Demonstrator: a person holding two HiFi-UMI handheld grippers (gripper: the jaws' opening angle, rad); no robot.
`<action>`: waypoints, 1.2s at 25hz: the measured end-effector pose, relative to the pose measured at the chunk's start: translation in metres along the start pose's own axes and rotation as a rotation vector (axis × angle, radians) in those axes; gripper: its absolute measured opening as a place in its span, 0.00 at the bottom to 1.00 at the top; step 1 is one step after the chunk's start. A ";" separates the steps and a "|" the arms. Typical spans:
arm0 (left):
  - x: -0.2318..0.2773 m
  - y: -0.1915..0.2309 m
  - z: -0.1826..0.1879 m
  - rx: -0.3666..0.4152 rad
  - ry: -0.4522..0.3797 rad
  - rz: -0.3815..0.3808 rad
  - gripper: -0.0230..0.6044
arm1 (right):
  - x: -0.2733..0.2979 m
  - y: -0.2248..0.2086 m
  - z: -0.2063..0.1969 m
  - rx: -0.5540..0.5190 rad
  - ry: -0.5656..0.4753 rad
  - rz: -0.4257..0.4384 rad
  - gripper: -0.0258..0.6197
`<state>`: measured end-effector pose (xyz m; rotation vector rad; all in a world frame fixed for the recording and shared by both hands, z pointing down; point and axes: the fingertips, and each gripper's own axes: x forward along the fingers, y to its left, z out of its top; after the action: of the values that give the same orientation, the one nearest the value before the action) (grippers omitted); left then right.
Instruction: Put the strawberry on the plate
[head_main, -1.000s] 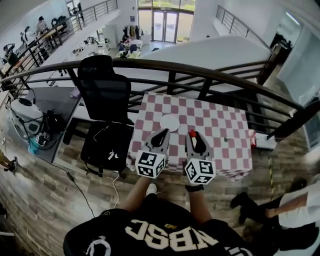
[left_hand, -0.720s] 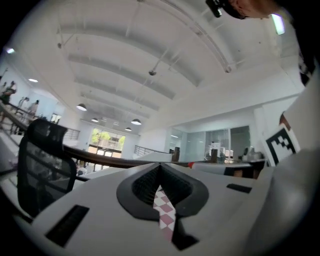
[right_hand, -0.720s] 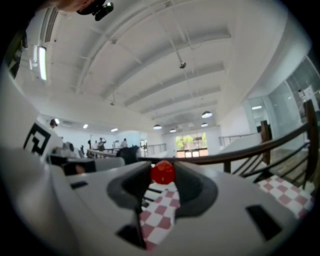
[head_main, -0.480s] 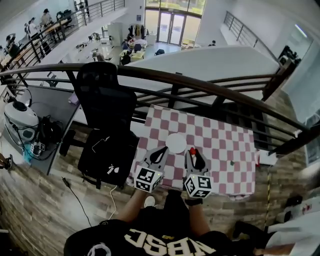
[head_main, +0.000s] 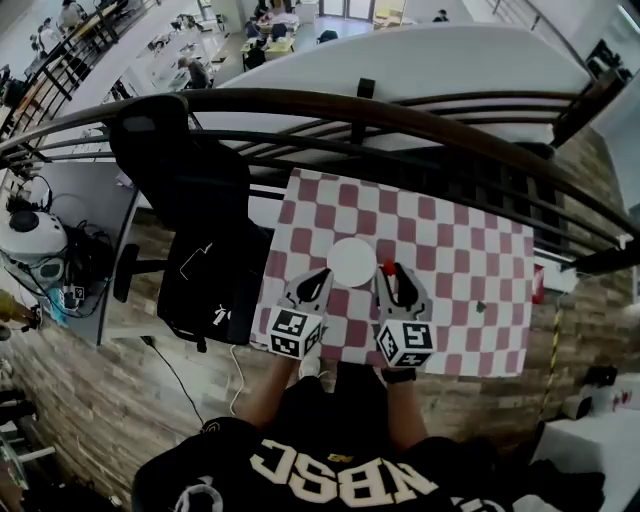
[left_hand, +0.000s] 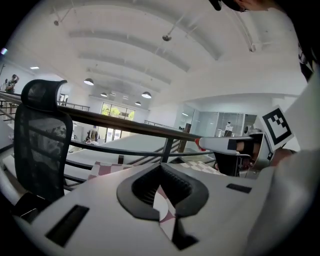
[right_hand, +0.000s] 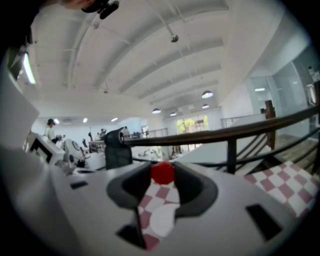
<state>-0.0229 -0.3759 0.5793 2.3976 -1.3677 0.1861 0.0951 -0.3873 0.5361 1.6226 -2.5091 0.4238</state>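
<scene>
A white plate (head_main: 350, 260) lies on the red-and-white checked tablecloth (head_main: 455, 250), near its front edge. My right gripper (head_main: 389, 271) is just right of the plate, shut on a red strawberry (head_main: 387, 267) at its tips. In the right gripper view the strawberry (right_hand: 162, 172) sits between the tips of the right gripper (right_hand: 162, 175), with the plate (right_hand: 161, 221) below on the cloth. My left gripper (head_main: 324, 274) points at the plate's left front rim, its jaws together and empty. The left gripper view shows the left gripper (left_hand: 161, 168) shut and the strawberry (left_hand: 199, 144) off to the right.
A black office chair (head_main: 190, 180) stands left of the table. A dark curved railing (head_main: 400, 115) runs behind the table, with a drop to a lower floor beyond. A small green thing (head_main: 480, 307) lies on the cloth at right.
Both grippers have moved forward and down toward the plate, the strawberry still in the right one. The table now sits closer and more central in the head view.
</scene>
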 end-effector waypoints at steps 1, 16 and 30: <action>0.007 -0.001 -0.007 -0.002 0.020 -0.005 0.06 | 0.003 -0.004 -0.006 -0.001 0.012 0.018 0.28; 0.076 0.025 -0.070 0.008 0.187 -0.012 0.06 | 0.079 -0.042 -0.074 -0.318 0.243 0.330 0.28; 0.074 0.059 -0.128 0.003 0.299 0.089 0.06 | 0.134 0.000 -0.189 -0.605 0.446 0.782 0.28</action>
<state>-0.0255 -0.4136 0.7341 2.2030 -1.3315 0.5461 0.0304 -0.4481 0.7504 0.2705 -2.4507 0.0464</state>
